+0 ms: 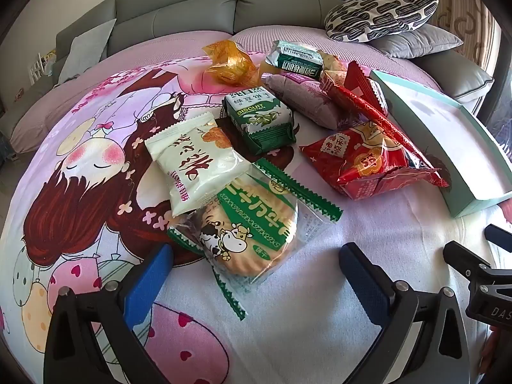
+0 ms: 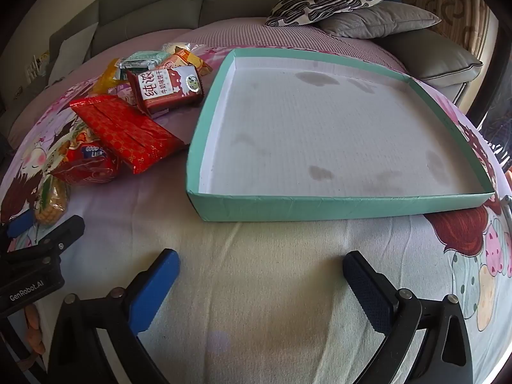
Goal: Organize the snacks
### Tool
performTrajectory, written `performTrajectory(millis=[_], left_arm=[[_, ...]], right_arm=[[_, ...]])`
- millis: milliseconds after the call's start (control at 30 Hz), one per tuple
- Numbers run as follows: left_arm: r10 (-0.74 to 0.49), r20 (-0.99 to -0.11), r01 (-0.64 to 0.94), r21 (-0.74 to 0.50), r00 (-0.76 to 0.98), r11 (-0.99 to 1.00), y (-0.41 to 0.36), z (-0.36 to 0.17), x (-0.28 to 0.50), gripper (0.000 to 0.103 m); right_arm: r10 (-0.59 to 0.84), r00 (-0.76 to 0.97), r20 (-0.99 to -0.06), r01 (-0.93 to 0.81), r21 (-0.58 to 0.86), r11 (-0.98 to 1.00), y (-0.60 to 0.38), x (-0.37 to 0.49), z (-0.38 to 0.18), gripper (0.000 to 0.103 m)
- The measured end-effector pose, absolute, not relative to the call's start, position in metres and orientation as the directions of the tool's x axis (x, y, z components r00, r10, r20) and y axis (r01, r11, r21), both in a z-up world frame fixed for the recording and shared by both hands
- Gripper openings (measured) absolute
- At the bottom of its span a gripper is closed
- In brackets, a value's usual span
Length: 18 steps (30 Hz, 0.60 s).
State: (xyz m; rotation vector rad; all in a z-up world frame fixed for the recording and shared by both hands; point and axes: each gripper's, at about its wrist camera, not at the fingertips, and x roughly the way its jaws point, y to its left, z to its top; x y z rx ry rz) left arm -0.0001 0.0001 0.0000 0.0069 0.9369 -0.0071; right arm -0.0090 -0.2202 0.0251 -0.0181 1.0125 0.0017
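A pile of snack packets lies on a cartoon-print sheet. In the left wrist view, a round cow-print biscuit pack (image 1: 246, 233) is nearest, with a white packet (image 1: 195, 163), a green biscuit pack (image 1: 260, 121), a red packet (image 1: 368, 163) and an orange packet (image 1: 228, 64) behind. My left gripper (image 1: 256, 272) is open and empty just before the cow biscuit pack. A shallow teal box (image 2: 336, 206) with a bare white floor sits to the right. My right gripper (image 2: 260, 275) is open and empty in front of the box. A red flat pack (image 2: 128, 131) and a maroon pack (image 2: 169, 88) lie left of it.
A grey sofa back (image 1: 192, 6) runs behind, with a patterned cushion (image 1: 380, 16) on a grey pillow (image 1: 416, 43) at the back right. The other gripper's black body (image 1: 480, 275) shows at the right edge of the left wrist view.
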Motion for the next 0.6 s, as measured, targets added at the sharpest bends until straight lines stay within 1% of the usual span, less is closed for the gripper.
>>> performTrajectory(millis=[600], left_arm=[[0.0, -0.806, 0.009, 0.007, 0.592, 1.0, 0.0, 0.0, 0.0, 0.103]], right_arm=[[-0.009, 0.55, -0.835, -0.004, -0.014, 1.0, -0.223, -0.0129, 0.0257, 0.103]])
